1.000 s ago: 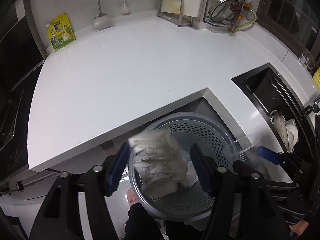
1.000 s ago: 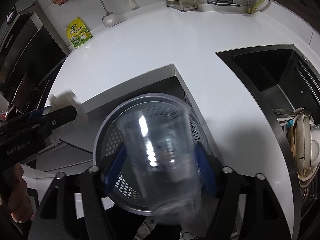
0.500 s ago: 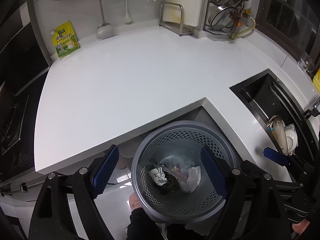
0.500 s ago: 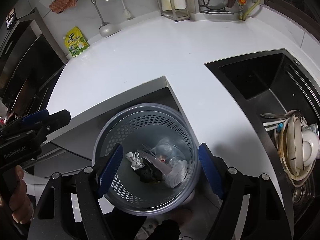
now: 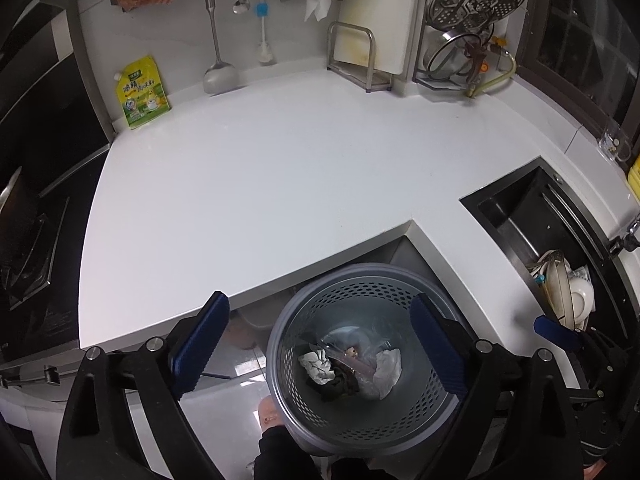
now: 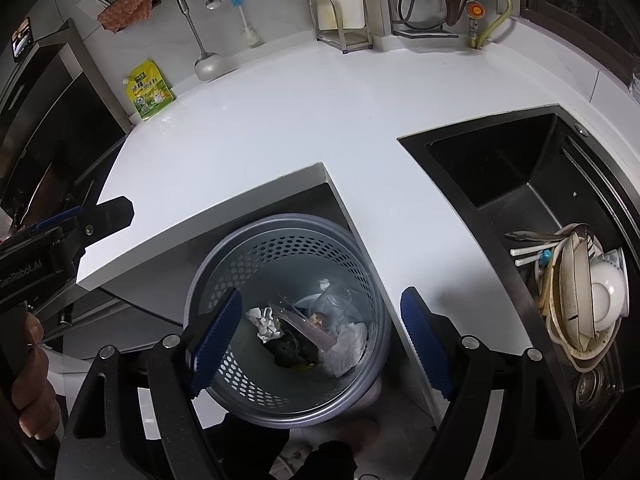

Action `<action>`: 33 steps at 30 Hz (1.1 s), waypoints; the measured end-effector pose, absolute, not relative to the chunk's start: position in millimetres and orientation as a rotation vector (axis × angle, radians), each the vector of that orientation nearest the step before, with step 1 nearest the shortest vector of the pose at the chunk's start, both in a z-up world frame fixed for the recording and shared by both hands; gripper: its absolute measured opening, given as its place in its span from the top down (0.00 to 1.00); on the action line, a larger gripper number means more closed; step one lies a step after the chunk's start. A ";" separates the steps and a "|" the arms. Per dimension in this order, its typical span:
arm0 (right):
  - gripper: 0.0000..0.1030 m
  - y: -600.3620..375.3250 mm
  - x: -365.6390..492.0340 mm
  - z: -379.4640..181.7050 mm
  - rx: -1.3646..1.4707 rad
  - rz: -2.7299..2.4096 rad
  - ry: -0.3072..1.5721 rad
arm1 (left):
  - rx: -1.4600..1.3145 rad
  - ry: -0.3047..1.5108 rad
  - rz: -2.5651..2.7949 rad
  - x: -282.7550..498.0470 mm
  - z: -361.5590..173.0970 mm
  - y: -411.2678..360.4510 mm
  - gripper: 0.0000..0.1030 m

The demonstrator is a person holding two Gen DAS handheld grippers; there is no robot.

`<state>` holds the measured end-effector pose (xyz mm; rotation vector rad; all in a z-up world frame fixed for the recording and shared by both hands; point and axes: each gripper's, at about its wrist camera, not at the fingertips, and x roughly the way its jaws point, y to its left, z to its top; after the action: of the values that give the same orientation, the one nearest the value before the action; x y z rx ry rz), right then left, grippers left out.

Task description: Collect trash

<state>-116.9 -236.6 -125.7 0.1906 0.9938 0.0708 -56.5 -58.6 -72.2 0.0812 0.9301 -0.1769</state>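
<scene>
1. Left gripper [image 5: 318, 344]: held above the bin [image 5: 408, 274], pointing steeply down. Its jaws are wide apart and opening further; nothing is between the blue pads [image 5: 199, 346].
2. Right gripper [image 6: 322, 342]: held above the same bin, pointing steeply down. Its jaws are wide apart and opening further; nothing is between them. A hand [image 6: 34, 392] on the left gripper's grip shows at the left edge of the right wrist view.
3. Bin: grey, round, perforated wall. It stands on the floor in the inner corner of the L-shaped worktop [image 5: 260, 184], just below its front edge.
4. Trash [image 5: 352, 368]: lies at the bottom of the bin. Visible items are crumpled white paper [image 6: 266, 322], a clear plastic cup [image 6: 334, 298] on its side and a dark lump; they touch one another.
5. Sink [image 6: 516, 176]: black, set into the right part of the worktop. Stacked dishes [image 6: 584, 298] fill its near end.
6. Worktop back edge: a yellow-green pouch [image 5: 141, 94] leans on the wall at the left back corner. A ladle [image 5: 218, 76] hangs beside it. A steel rack [image 5: 354, 60] stands near the right back corner.
</scene>
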 end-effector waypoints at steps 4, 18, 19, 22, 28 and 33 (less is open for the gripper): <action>0.24 -235.4 -116.0 -123.2 0.172 0.074 0.994 | 0.073 0.919 -0.167 -56.6 -67.4 -57.2 0.08; 0.24 -235.1 -116.0 -111.8 0.171 0.060 0.984 | 0.079 0.901 -0.144 -59.2 -60.1 -56.5 0.07; 0.24 -235.3 -116.1 -111.5 0.172 0.059 0.984 | 0.080 0.901 -0.143 -59.6 -60.0 -56.8 0.07; 0.23 -235.9 -116.0 -110.6 0.176 0.056 0.984 | 0.083 0.901 -0.141 -60.5 -59.4 -56.4 0.07; 0.23 -236.2 -116.1 -109.3 0.171 0.040 0.984 | 0.081 0.901 -0.136 -60.9 -58.5 -54.8 0.06; 0.23 -236.6 -115.3 -108.0 0.165 0.024 0.980 | 0.093 0.905 -0.128 -61.2 -58.9 -54.4 0.06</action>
<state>-115.3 -236.6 -108.0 0.1647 0.9795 0.0243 -61.2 -54.4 -58.9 0.0930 0.9050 -0.1280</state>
